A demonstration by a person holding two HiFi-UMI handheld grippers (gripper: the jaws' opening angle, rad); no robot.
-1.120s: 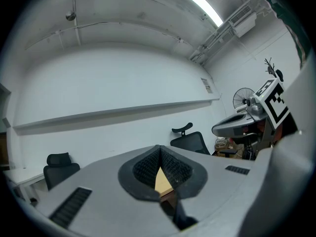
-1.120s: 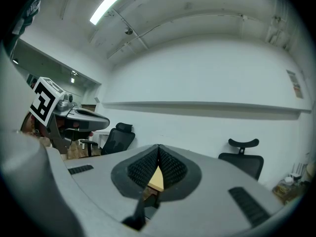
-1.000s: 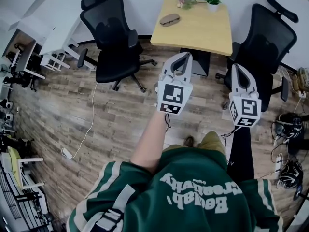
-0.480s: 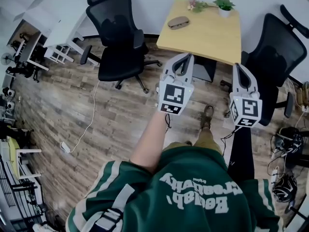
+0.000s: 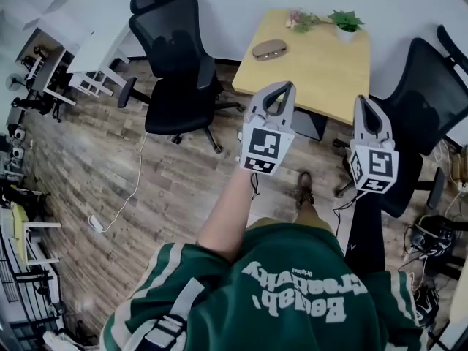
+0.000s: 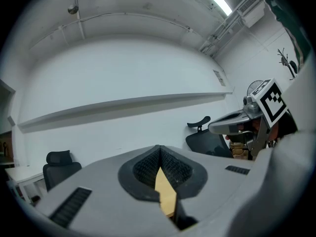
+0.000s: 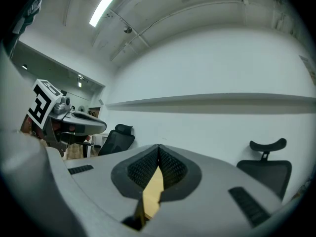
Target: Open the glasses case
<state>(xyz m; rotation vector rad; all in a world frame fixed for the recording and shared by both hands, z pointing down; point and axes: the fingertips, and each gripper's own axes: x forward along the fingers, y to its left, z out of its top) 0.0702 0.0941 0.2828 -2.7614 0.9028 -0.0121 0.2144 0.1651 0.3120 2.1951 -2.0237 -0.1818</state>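
The glasses case (image 5: 269, 49), a brown-grey oval, lies closed near the far left corner of the light wooden table (image 5: 322, 68). My left gripper (image 5: 287, 85) is held level in the air short of the table's near edge, shut and empty. My right gripper (image 5: 363, 99) hangs beside it to the right, also shut with nothing in it. In the left gripper view the ribbed pads (image 6: 148, 167) meet at the tips (image 6: 159, 147), with a strip of tabletop showing below. The right gripper view shows its jaws closed to a point (image 7: 158, 146) the same way. The case is in neither gripper view.
A potted green plant (image 5: 345, 21) and a small flower sprig (image 5: 300, 19) stand at the table's far edge. One black office chair (image 5: 174, 64) is left of the table, another (image 5: 431, 86) right of it. White desks (image 5: 69, 57) stand far left; cables (image 5: 128, 196) cross the wood floor.
The person has stepped forward: the table and case now sit lower and nearer in the head view. Both grippers have been carried along toward the table, still shut.
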